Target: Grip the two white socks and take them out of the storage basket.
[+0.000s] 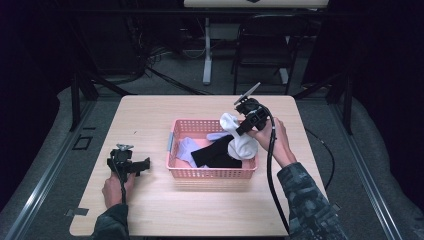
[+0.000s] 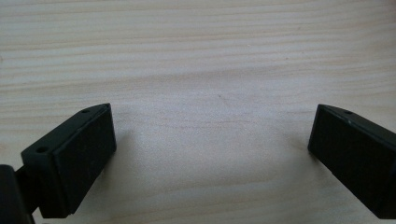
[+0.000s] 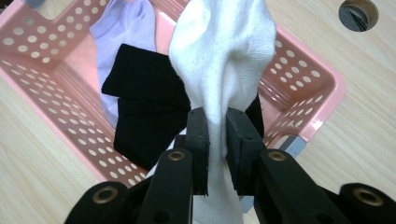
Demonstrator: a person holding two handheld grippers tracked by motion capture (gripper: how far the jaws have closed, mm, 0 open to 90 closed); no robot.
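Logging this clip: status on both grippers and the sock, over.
Right hand-held gripper shut on white cotton sock, held above pink perforated plastic basket. Left hand-held gripper open, on bare wooden table. Nothing obstructing.

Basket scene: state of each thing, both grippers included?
Left gripper: open, resting on the table.
Right gripper: shut on the white sock.
White sock: pinched, hanging above the basket.
Basket: upright, holding socks.
Black sock: lying in basket.
Lilac sock: lying in basket.
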